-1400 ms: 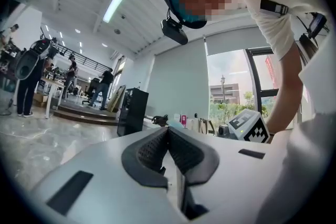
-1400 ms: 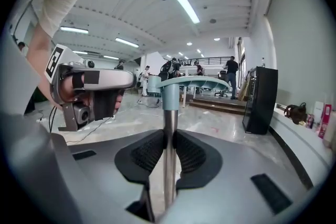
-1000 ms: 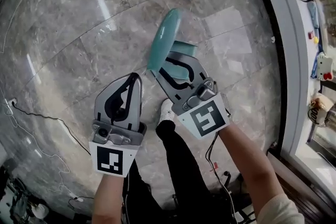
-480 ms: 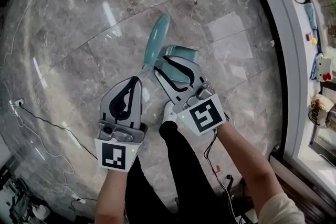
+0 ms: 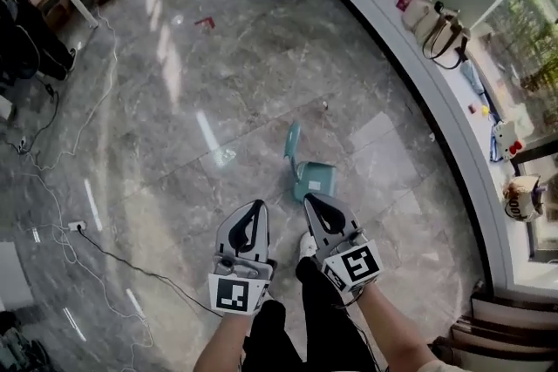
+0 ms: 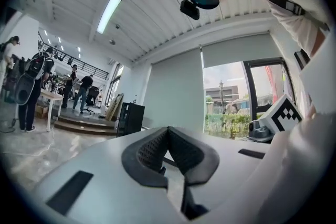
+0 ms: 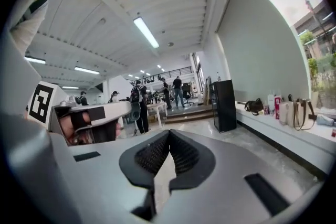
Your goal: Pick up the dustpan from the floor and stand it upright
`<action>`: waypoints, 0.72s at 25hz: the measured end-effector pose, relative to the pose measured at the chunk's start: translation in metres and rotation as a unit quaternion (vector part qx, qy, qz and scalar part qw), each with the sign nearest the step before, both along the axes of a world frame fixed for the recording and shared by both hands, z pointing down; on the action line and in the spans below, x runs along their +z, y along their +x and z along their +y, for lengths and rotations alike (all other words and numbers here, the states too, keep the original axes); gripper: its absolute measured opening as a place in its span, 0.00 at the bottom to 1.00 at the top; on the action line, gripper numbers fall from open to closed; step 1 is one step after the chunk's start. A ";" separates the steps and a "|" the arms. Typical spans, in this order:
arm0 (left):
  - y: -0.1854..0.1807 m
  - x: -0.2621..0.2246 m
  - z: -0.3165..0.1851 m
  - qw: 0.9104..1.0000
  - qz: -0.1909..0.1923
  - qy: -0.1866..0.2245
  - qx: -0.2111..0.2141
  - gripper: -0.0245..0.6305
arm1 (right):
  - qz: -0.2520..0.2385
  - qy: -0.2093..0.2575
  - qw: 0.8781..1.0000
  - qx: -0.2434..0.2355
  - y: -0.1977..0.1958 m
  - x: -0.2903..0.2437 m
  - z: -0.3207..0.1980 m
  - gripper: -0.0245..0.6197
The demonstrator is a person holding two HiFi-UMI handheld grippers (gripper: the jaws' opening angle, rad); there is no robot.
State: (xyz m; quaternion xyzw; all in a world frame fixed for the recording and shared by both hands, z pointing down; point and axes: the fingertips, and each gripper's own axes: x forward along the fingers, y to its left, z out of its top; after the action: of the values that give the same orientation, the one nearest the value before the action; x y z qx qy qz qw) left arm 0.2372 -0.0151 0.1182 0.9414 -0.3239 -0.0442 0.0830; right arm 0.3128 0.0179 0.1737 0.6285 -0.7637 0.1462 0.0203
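Fingers (image 6: 149, 152) of the left gripper (image 5: 254, 209) and right gripper (image 5: 312, 203) are pressed together, holding nothing. On the marble floor (image 5: 174, 144) the teal dustpan (image 5: 314, 181) stands just ahead, nearer the right gripper, with its handle (image 5: 292, 144) pointing up and away, so it seems already upright.

Left gripper (image 6: 168, 131) – jaws pressed together at the tips, nothing btwn them. Beyond the tips, just left: black cabinet (image 6: 129, 119); far left, people (image 6: 29, 86) by a table (image 6: 51, 96). Right of the jaws – a marker cube (image 6: 286, 113), w/ a window (image 6: 236, 99) behind.
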 end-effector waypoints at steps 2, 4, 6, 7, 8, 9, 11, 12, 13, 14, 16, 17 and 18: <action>-0.022 -0.052 0.038 1.000 0.001 0.014 0.024 0.05 | 0.008 0.020 1.000 0.011 -0.029 -0.058 0.031 0.07; -0.049 -0.097 0.070 0.998 -0.002 0.031 0.045 0.05 | 0.013 0.037 0.999 0.024 -0.055 -0.105 0.053 0.07; -0.074 -0.128 0.096 0.997 -0.010 0.045 0.064 0.05 | 0.018 0.056 0.997 0.041 -0.075 -0.142 0.070 0.07; -0.083 -0.142 0.109 0.996 -0.005 0.052 0.070 0.05 | 0.024 0.066 0.996 0.050 -0.080 -0.157 0.078 0.07; -0.090 -0.153 0.124 0.995 0.002 0.061 0.074 0.05 | 0.031 0.075 0.995 0.058 -0.083 -0.169 0.088 0.06; -0.095 -0.160 0.140 0.995 0.008 0.069 0.078 0.05 | 0.037 0.082 0.994 0.065 -0.085 -0.177 0.100 0.07; -0.106 -0.162 0.179 0.993 0.014 0.079 0.082 0.05 | 0.046 0.085 0.993 0.073 -0.090 -0.185 0.135 0.06; -0.111 -0.162 0.201 0.993 0.015 0.080 0.084 0.05 | 0.050 0.084 0.992 0.073 -0.093 -0.187 0.156 0.06; -0.114 -0.164 0.221 0.993 0.014 0.082 0.084 0.05 | 0.056 0.082 0.992 0.072 -0.094 -0.192 0.176 0.07; -0.115 -0.168 0.236 0.993 0.010 0.086 0.083 0.05 | 0.062 0.082 0.992 0.069 -0.093 -0.200 0.191 0.07; -0.116 -0.185 0.240 0.992 -0.005 0.101 0.070 0.05 | 0.069 0.097 0.991 0.057 -0.086 -0.223 0.197 0.07; -0.116 -0.193 0.235 0.992 -0.017 0.108 0.061 0.05 | 0.069 0.105 0.991 0.052 -0.083 -0.236 0.195 0.07; -0.116 -0.201 0.231 0.992 -0.031 0.112 0.053 0.05 | 0.068 0.108 0.991 0.050 -0.080 -0.246 0.196 0.06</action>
State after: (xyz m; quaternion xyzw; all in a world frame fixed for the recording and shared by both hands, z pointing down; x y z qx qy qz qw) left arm 0.1208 0.2155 -0.0825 0.9616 -0.2687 -0.0468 -0.0305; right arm 0.2329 0.2140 -0.0725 0.6728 -0.7395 0.0203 -0.0035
